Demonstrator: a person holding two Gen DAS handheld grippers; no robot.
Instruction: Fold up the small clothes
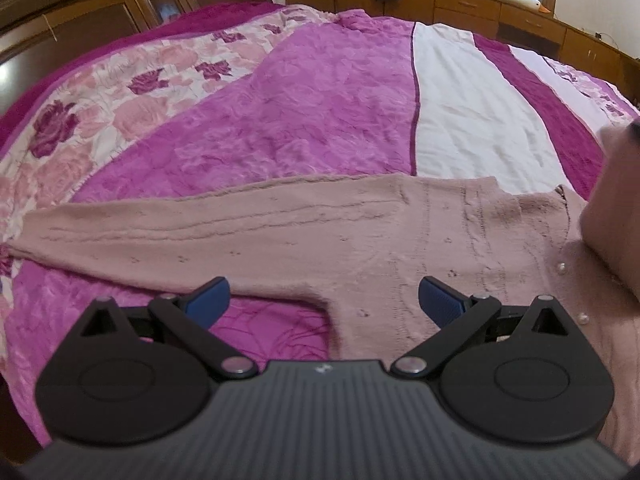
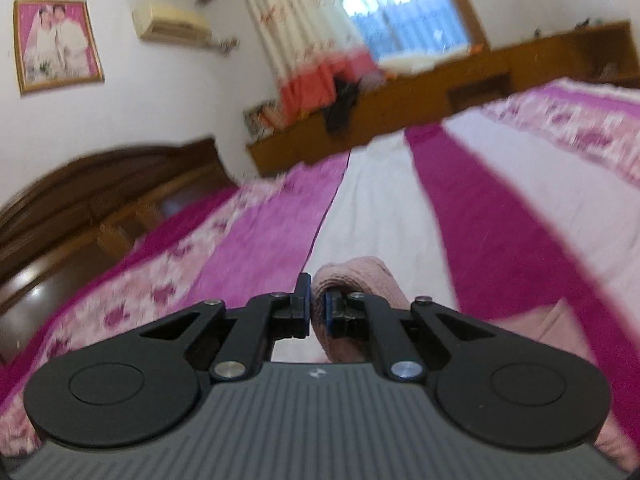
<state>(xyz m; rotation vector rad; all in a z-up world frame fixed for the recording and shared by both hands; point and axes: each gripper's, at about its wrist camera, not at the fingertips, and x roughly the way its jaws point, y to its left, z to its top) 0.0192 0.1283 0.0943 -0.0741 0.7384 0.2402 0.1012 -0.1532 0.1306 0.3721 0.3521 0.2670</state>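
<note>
A dusty-pink knitted cardigan (image 1: 360,232) with pearl buttons lies flat on the bed, one sleeve stretched out to the left. My left gripper (image 1: 324,300) hovers open just above its lower edge, near the armpit, with nothing between the blue pads. At the right edge of the left wrist view a lifted fold of the same pink knit (image 1: 616,208) hangs in the air. In the blurred right wrist view my right gripper (image 2: 318,308) is shut on a bunched piece of the pink cardigan (image 2: 360,276), held up over the bed.
The bed is covered by a magenta, white and rose-patterned quilt (image 1: 320,92). A dark wooden headboard (image 1: 80,4) stands at the far left. A low wooden cabinet (image 1: 500,12) with clothes and a plush goose runs along the far side under the window.
</note>
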